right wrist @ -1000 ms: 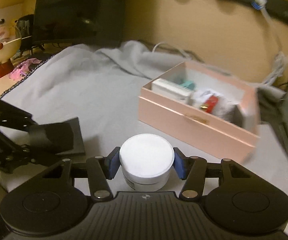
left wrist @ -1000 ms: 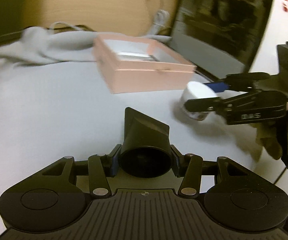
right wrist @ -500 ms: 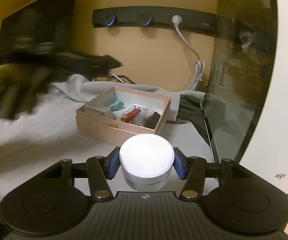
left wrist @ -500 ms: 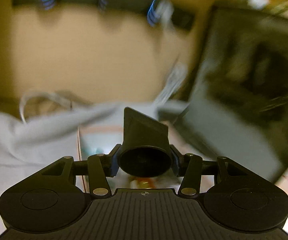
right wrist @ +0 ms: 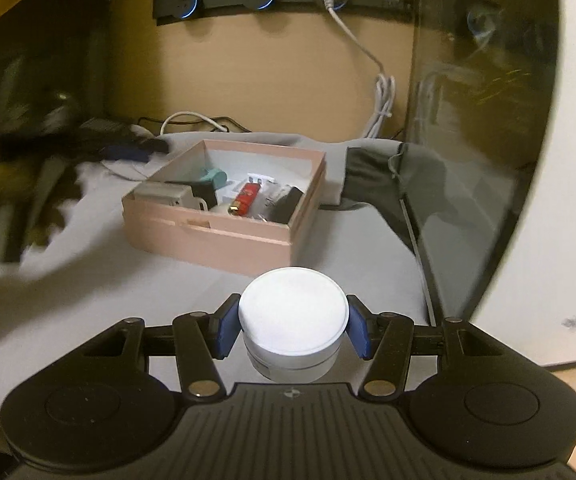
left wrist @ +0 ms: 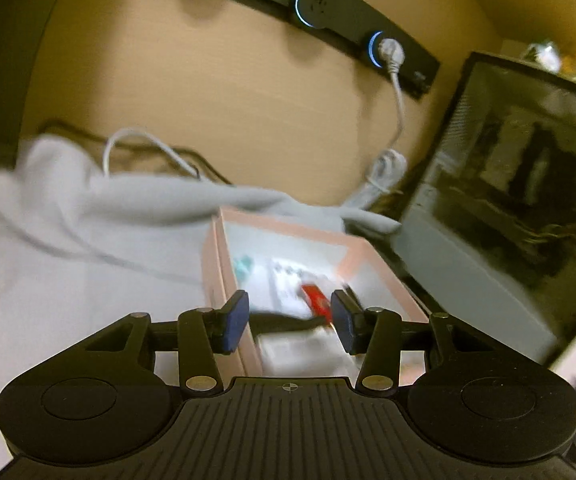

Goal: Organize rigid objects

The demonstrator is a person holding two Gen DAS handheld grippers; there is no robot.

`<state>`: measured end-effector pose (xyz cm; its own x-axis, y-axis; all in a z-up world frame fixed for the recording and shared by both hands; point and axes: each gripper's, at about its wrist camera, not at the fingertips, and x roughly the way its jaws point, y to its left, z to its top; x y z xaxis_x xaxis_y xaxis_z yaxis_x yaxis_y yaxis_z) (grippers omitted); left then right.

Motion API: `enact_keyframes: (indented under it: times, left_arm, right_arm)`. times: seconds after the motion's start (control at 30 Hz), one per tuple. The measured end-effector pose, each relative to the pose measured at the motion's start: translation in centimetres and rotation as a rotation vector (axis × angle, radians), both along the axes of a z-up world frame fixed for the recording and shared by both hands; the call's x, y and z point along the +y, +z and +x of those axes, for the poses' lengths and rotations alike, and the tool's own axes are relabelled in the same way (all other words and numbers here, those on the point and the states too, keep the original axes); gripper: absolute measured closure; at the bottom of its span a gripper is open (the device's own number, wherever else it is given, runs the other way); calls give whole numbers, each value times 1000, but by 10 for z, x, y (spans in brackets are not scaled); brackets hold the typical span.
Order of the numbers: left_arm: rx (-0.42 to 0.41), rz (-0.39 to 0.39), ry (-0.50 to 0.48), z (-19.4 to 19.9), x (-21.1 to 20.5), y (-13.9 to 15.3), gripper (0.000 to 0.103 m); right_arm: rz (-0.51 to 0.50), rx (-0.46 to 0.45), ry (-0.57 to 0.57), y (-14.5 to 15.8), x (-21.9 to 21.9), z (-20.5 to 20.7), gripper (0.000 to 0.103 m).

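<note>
An open pink box (right wrist: 208, 240) stands on the grey cloth and holds a teal item (right wrist: 214, 178), a red item (right wrist: 248, 196), a white pack (right wrist: 164, 194) and a black piece (right wrist: 204, 196). My left gripper (left wrist: 289, 322) hovers over the near corner of the pink box (left wrist: 224, 264). Its jaws are closing, and its blue pads (left wrist: 236, 322) press on nothing. A blurred black shape lies lower down in the box, seen through the gap. In the right wrist view the left gripper (right wrist: 144, 148) is a dark blur left of the box. My right gripper (right wrist: 293, 334) is shut on a white round jar (right wrist: 292, 316), short of the box.
A dark glass-fronted cabinet (right wrist: 468, 140) stands close on the right of the box. A black socket strip (right wrist: 288, 0) runs along the tan wall, with a white cable (right wrist: 382, 100) hanging down behind the box. The grey cloth (right wrist: 88, 280) is rumpled at the back.
The left gripper swung over the pink box, and the black funnel-shaped piece it held is gone from between its fingers. The right gripper turned with the jar to face the box.
</note>
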<state>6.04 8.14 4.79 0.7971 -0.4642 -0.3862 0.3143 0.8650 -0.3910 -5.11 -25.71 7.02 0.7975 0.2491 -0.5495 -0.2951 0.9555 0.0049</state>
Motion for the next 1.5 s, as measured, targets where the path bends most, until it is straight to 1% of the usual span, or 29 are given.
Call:
enact_keyframes:
  times: [0.07, 0.17, 0.2, 0.27, 0.3, 0.33, 0.5, 0.57, 0.6, 0.7, 0.8, 0.9, 0.97, 1.03, 1.1, 1.17, 1.2, 1.23, 1.3, 1.37, 1.43, 1.47, 1.5]
  left_arm:
    - [-8, -56, -31, -7, 10, -8, 54]
    - [-60, -108, -41, -13, 23, -16, 54]
    - [-47, -118, -43, -12, 26, -19, 54]
    - [31, -134, -38, -9, 29, -18, 56]
    - [44, -146, -41, -12, 31, -17, 56]
    - [42, -139, -52, -15, 31, -17, 56]
    - [11, -31, -147, -31, 15, -16, 56]
    - [-3, 22, -152, -35, 7, -18, 57]
    - [6, 43, -159, -35, 4, -20, 57]
    - [44, 53, -165, -34, 2, -25, 58]
    - [52, 74, -145, -33, 4, -29, 58]
    - [71, 90, -134, -32, 4, -33, 58]
    - [83, 96, -137, -29, 5, -36, 58]
    - [90, 100, -149, -26, 3, -39, 58]
    - [94, 102, -152, -24, 3, -42, 57]
    - [93, 93, -161, -24, 5, -43, 56]
    - [93, 93, -158, -24, 5, -43, 56]
    - [95, 115, -127, -27, 4, -43, 57]
    - [99, 218, -45, -37, -2, -41, 57]
    - [143, 298, 12, -48, -9, -41, 57]
    - [183, 329, 19, -59, -15, -44, 56]
    - [166, 362, 26, -66, -21, -44, 56]
    - [153, 414, 29, -73, -29, -45, 56]
  right_arm:
    - [16, 2, -2, 9, 8, 16, 49]
    - [41, 8, -2, 28, 23, 45, 49]
    - [49, 21, -1, 33, 29, 58, 49]
    - [62, 56, -15, 42, 42, 86, 49]
    - [68, 76, -27, 44, 49, 101, 49]
    - [76, 98, -39, 47, 55, 117, 49]
    - [82, 187, -77, 43, 96, 199, 49]
    - [47, 188, -83, 37, 115, 225, 49]
    - [35, 189, -93, 33, 123, 237, 49]
    - [49, 221, -114, 20, 136, 268, 49]
    - [42, 280, -106, 10, 141, 287, 46]
    - [32, 250, -130, 14, 138, 274, 44]
    - [28, 206, -127, 23, 132, 252, 44]
    - [36, 165, -106, 34, 120, 220, 43]
    - [30, 115, -84, 43, 107, 180, 41]
    - [22, 74, -74, 48, 94, 138, 31]
    - [15, 68, -79, 48, 88, 123, 30]
    - [3, 68, -89, 46, 83, 107, 30]
    - [-10, 72, -82, 35, 72, 79, 26]
    - [-32, 88, -58, 18, 67, 61, 25]
    - [-56, 129, -47, -2, 66, 54, 25]
    - [-57, 155, -38, -11, 66, 55, 25]
    - [-51, 176, -28, -18, 65, 55, 25]
